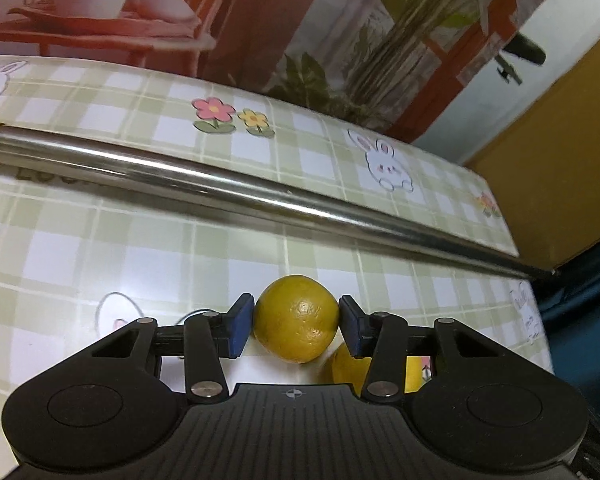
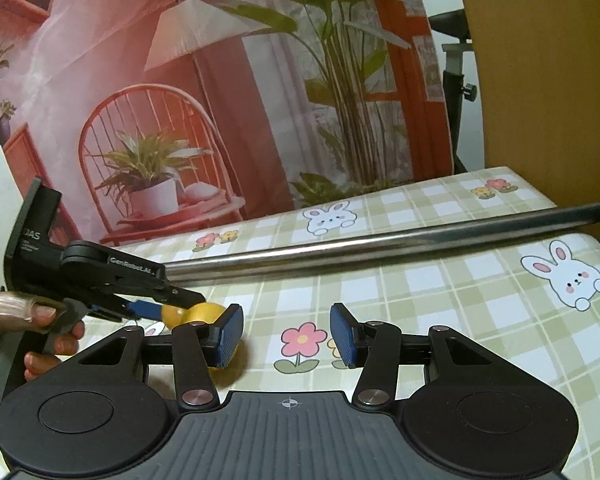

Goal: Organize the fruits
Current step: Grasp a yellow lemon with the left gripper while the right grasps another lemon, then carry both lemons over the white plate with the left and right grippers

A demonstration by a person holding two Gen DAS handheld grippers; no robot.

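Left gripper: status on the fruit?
Left gripper shut on fruit. Right gripper open, empty. Second fruit alongside. Steel rod lies beyond.

Glossy metal rod (image 1: 228, 188); dimpled yellow fruit (image 1: 296, 320); matt tablecloth (image 1: 100, 248).

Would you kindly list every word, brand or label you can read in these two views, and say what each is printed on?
"GenRobot.AI": white print on the arm of the left gripper, seen from the right wrist.
"...IAS": partly cut white letters on that gripper's black back plate; the smaller lines beneath are too small to read.
Dark letters on the tablecloth beneath the steel pole: blurred, unreadable.
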